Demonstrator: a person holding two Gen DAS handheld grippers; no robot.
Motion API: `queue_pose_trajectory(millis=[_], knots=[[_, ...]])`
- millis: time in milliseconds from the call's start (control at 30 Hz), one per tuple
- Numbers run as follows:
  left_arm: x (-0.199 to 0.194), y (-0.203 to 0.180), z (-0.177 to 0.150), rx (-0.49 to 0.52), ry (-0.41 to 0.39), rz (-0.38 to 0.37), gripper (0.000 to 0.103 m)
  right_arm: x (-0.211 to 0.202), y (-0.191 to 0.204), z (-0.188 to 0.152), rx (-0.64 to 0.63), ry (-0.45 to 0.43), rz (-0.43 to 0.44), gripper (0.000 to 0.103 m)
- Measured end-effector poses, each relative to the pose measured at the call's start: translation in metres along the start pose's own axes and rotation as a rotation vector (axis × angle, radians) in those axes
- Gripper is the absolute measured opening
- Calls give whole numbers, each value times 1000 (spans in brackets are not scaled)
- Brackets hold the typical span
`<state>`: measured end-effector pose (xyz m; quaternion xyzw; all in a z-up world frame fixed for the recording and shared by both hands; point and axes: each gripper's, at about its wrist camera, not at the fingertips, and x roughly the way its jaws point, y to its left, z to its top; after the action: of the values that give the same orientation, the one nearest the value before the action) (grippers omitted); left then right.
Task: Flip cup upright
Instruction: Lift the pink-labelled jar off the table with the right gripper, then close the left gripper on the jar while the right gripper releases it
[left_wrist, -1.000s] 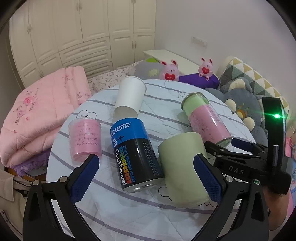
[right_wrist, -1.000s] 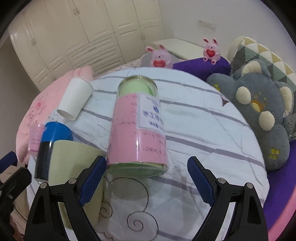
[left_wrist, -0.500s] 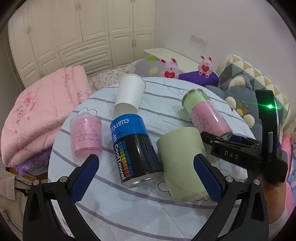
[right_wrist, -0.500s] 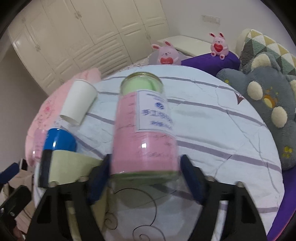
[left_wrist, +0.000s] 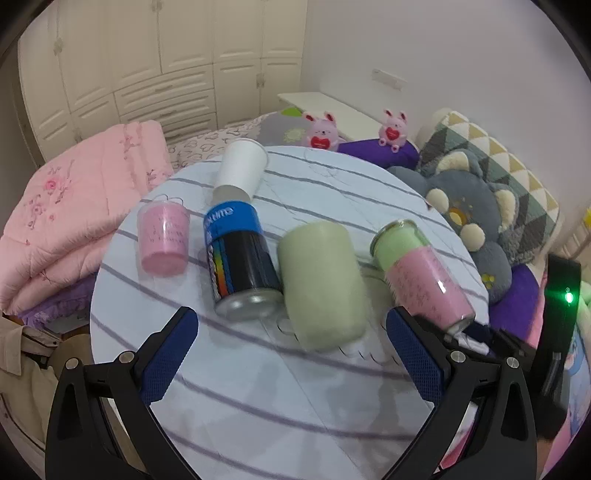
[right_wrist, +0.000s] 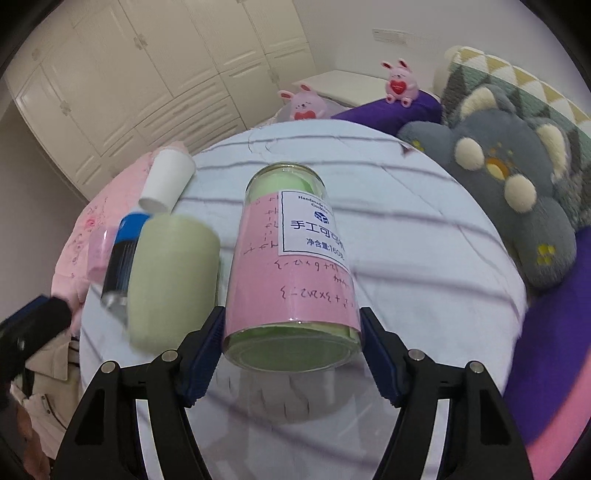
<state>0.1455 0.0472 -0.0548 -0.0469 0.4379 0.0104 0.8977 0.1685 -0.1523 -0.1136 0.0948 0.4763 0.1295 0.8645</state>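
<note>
A: Table (left_wrist: 258, 387) first, from the left wrist camera: round, under a striped cloth, with five containers lying on it. What do you count?

B: A pink cup (left_wrist: 163, 240) at the left, then a blue-and-black can (left_wrist: 238, 266) on its side, touching a green cup (left_wrist: 321, 284) also on its side. A white cup (left_wrist: 242, 171) lies farther back. At the right a glass jar (left_wrist: 421, 273) with a pink label is tilted, its far end raised.

A: And the left gripper (left_wrist: 291, 354)?

B: Its blue pads are spread wide, nothing between them, apart from the can and green cup. The right gripper (left_wrist: 476, 336) shows at the jar's near end, partly hidden.

A: Now the right wrist camera.

B: The right gripper (right_wrist: 291, 343) pinches the jar (right_wrist: 291, 266) near its base, a pad pressed on each side. The jar leans away from the camera, mouth end far, white label facing up.

A: Neighbours?

B: The green cup (right_wrist: 171, 277) lies just left of the jar, the can (right_wrist: 123, 258) behind it, the white cup (right_wrist: 168, 181) beyond. A grey plush (right_wrist: 517, 206) sits off the table's right edge, and two pink bunnies (right_wrist: 400, 83) at the back.
</note>
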Motion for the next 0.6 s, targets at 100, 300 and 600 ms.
queue_pose_trajectory(millis=[100, 300, 600], knots=[[-9, -9, -13, 16, 8, -15, 103, -12, 3, -22, 14, 18, 7, 71], [-25, -16, -31, 31, 16, -13, 103, -25, 18, -59, 13, 52, 53, 72], [-24, -23, -37, 7, 56, -4, 103, -34, 24, -75, -6, 86, 153, 81]])
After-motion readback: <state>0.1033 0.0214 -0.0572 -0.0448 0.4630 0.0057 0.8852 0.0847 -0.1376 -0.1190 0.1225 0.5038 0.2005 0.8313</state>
